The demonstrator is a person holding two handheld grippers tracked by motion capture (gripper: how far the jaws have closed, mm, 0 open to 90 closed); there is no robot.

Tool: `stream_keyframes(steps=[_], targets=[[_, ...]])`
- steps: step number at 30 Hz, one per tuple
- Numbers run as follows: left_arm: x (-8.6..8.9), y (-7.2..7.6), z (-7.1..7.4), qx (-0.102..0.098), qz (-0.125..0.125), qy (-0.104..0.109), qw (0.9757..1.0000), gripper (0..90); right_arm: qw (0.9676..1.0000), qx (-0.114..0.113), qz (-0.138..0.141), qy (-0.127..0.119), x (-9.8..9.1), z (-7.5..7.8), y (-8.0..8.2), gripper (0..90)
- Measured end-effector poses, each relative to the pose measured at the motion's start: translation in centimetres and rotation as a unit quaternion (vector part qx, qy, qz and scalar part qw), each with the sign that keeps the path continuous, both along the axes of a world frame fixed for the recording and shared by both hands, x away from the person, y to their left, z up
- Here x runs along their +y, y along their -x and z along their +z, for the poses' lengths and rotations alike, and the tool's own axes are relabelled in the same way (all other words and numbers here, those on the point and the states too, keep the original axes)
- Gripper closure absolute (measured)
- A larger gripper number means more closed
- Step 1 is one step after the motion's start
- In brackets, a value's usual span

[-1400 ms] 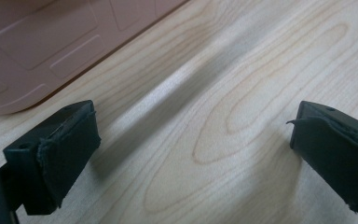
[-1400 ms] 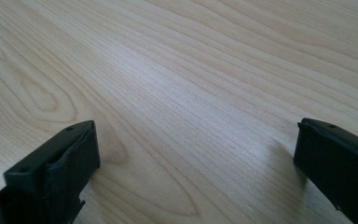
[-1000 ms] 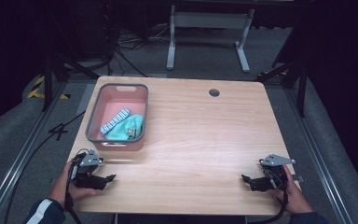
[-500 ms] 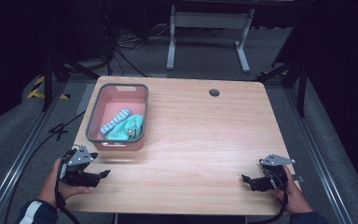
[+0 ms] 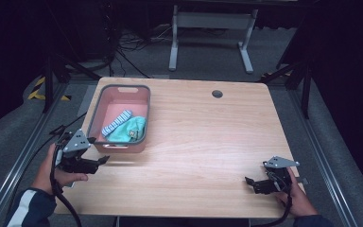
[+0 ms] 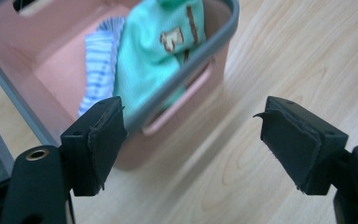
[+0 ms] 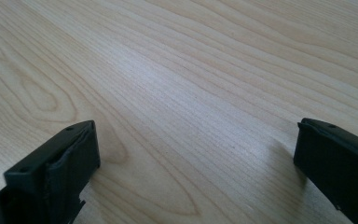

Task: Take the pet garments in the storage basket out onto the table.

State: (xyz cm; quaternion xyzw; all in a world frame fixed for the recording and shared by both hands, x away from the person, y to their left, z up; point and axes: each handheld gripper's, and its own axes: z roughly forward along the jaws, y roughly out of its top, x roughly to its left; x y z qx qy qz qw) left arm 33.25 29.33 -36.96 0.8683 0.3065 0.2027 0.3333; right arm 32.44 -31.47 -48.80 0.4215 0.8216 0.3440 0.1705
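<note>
The table (image 5: 208,142) takes up the middle of the high view, bare pale wood apart from a small round hole (image 5: 217,93) near its upper edge. At its upper left stands the bin (image 5: 97,116), pink with a grey rim. Inside it, toward the lower right corner, lies the green cloth (image 5: 133,130), and just left of that the striped cloth (image 5: 116,123), the two touching.

The left gripper (image 5: 99,162) hangs at the lower left of the high view, just below the bin's near wall, jaws spread wide and empty. In the left gripper view the bin's rim (image 6: 186,70) runs between the jaws, with the green cloth (image 6: 158,51) and striped cloth (image 6: 95,60) beyond it at the upper left.

The right gripper (image 5: 249,182) rests low at the lower right of the high view, well apart from the bin, jaws also spread on nothing.

The risk, as I judge it, lies at the rim: coming in this low, the left gripper could knock the bin's wall and shove the bin, or pinch both cloths at once since they overlap.
</note>
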Motion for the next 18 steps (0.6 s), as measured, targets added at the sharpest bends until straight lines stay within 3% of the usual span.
stream_keyframes(steps=[5,11,13,18], targets=[[-0.9,-1.9,1.6,0.002,-0.012,-0.007,0.9999,21.5,1.0000,0.000,0.001,0.002,0.0,0.0,0.0,0.4],[-2.1,-4.3,1.4,0.019,-0.008,-0.033,0.9992,21.2,1.0000,-0.001,0.001,0.001,0.0,0.0,0.0,0.4],[-2.8,-5.9,1.1,0.032,-0.009,-0.046,0.9984,21.3,1.0000,-0.001,0.001,0.001,0.0,0.0,0.0,0.4],[-3.2,-8.2,1.1,0.047,-0.007,-0.057,0.9973,20.5,1.0000,0.000,0.001,0.001,0.0,0.0,0.0,0.4]])
